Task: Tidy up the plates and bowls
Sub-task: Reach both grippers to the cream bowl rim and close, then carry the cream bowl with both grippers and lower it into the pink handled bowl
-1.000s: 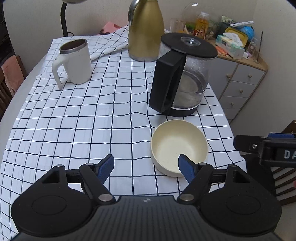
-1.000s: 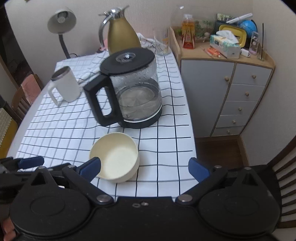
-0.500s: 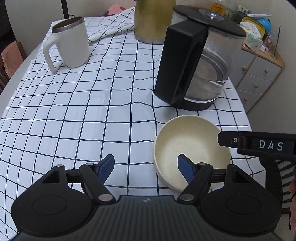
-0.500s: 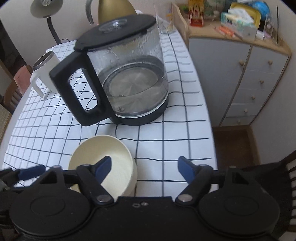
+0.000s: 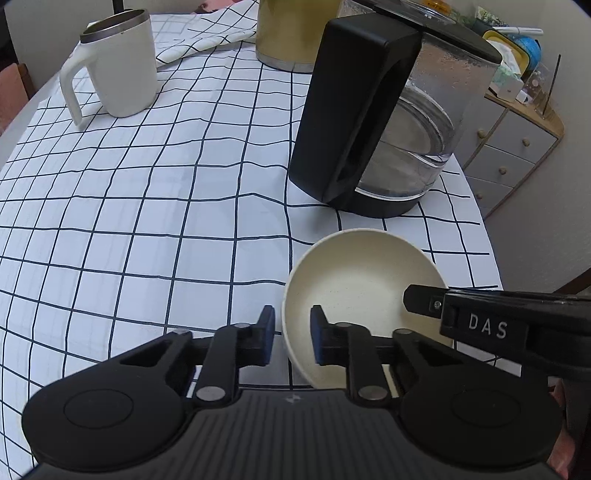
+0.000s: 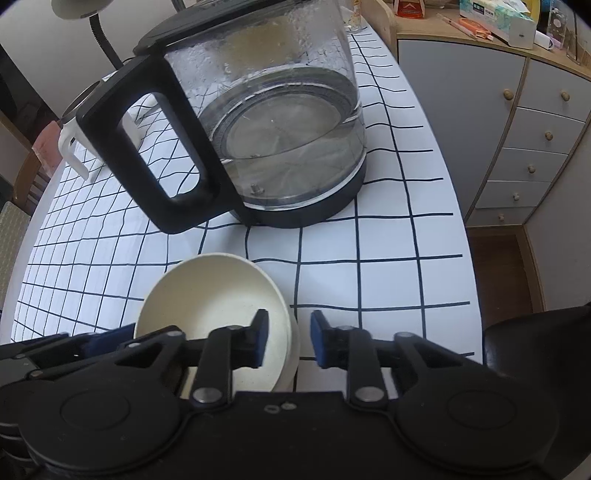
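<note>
A cream bowl point(image 5: 354, 280) sits on the checked tablecloth near the table's front right edge, just in front of the kettle. My left gripper point(image 5: 291, 334) straddles its left rim, one pad outside and one inside, closed onto the wall. My right gripper point(image 6: 288, 338) straddles its right rim point(image 6: 284, 325) the same way, closed onto it. The bowl also shows in the right wrist view point(image 6: 210, 295). The right gripper's finger point(image 5: 480, 321) crosses over the bowl in the left wrist view.
A glass kettle with black handle point(image 5: 384, 122) stands right behind the bowl. A white mug point(image 5: 118, 74) and a gold thermos point(image 5: 295, 33) stand farther back. A grey drawer cabinet point(image 6: 517, 129) is right of the table. The table edge point(image 6: 458, 258) runs close on the right.
Both grippers moved forward and down to the bowl and closed from wide open onto its opposite rims. The bowl stays on the cloth.
</note>
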A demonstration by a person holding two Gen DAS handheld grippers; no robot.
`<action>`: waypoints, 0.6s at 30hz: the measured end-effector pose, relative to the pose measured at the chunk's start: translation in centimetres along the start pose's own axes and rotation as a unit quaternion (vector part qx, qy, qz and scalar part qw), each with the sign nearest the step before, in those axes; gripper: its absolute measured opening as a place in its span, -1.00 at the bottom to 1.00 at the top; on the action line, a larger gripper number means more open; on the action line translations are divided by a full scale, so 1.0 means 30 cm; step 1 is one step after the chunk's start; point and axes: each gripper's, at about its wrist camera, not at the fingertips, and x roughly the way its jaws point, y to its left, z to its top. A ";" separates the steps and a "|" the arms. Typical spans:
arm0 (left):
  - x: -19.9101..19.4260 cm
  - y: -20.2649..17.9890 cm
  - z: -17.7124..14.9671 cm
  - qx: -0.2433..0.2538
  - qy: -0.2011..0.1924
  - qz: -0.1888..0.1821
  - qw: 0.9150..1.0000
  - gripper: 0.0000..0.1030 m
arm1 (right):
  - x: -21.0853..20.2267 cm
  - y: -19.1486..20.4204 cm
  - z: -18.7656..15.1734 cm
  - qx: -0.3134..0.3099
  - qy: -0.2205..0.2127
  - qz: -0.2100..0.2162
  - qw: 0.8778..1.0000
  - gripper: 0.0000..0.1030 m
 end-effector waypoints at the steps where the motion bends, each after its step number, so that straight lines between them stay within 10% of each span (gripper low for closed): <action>1: 0.002 -0.001 0.000 0.000 0.002 -0.001 1.000 -0.69 | -0.001 0.001 -0.002 0.001 0.000 0.002 1.000 -0.59; 18: -0.063 -0.024 -0.045 0.030 -0.010 0.019 0.999 -0.92 | -0.067 0.040 -0.060 -0.021 -0.016 -0.035 0.999 -0.88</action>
